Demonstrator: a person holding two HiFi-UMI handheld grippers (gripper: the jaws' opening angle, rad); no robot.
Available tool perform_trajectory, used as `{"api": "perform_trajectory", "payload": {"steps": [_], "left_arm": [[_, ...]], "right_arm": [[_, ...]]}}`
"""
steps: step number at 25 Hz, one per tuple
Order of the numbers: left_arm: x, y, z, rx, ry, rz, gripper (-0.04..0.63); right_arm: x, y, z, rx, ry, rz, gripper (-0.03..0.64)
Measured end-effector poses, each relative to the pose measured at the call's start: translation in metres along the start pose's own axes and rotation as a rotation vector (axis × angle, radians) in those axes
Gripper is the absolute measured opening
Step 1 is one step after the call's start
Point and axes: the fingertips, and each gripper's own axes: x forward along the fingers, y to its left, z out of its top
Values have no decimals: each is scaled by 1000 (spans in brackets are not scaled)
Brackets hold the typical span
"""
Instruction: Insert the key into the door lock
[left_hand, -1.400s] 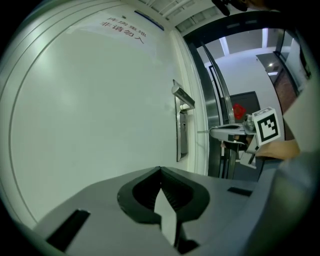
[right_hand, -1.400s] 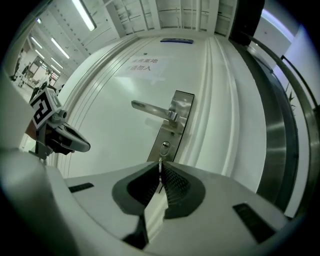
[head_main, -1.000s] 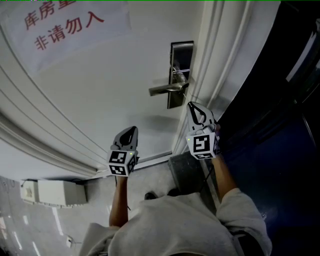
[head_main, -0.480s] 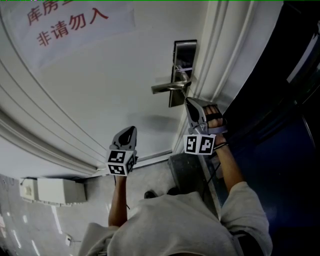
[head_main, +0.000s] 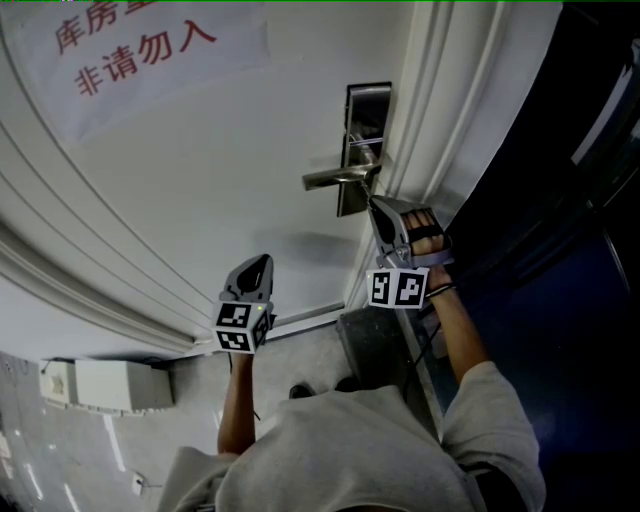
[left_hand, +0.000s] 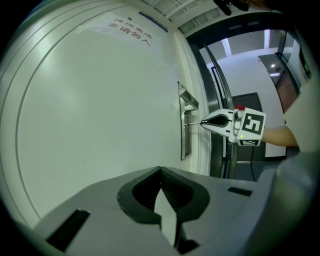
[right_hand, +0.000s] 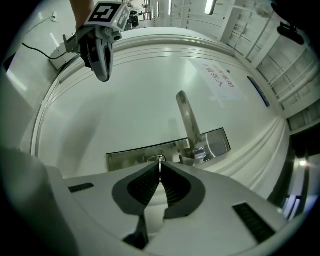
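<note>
The white door carries a steel lock plate (head_main: 365, 125) with a lever handle (head_main: 338, 177). My right gripper (head_main: 374, 203) is shut on a thin metal key (right_hand: 160, 160), and the key's tip meets the plate (right_hand: 150, 152) just below the handle (right_hand: 187, 120). In the left gripper view the key (left_hand: 193, 123) spans the short gap between the right gripper (left_hand: 203, 122) and the plate (left_hand: 185, 131). Whether it sits inside the keyhole I cannot tell. My left gripper (head_main: 264, 260) hangs lower left of the lock, close to the door face, shut and holding nothing.
A paper sign with red characters (head_main: 135, 50) is stuck to the door at upper left. The white door frame (head_main: 440, 120) borders a dark opening (head_main: 560, 200) on the right. A white box (head_main: 105, 385) and a dark block (head_main: 375, 345) sit on the floor.
The right gripper has risen toward the lock plate and turned, bringing the key up to the plate. The left gripper has stayed still.
</note>
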Motion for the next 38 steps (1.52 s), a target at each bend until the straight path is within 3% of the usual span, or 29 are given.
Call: {"api": "perform_trajectory", "payload": {"steps": [22, 38], "left_arm": [[3, 5, -3, -14, 2, 0, 17], [2, 9, -7, -37, 8, 4, 17]], "right_arm": [[20, 3, 0, -100, 20, 29, 31], [44, 5, 0, -128, 31, 2, 31]]}}
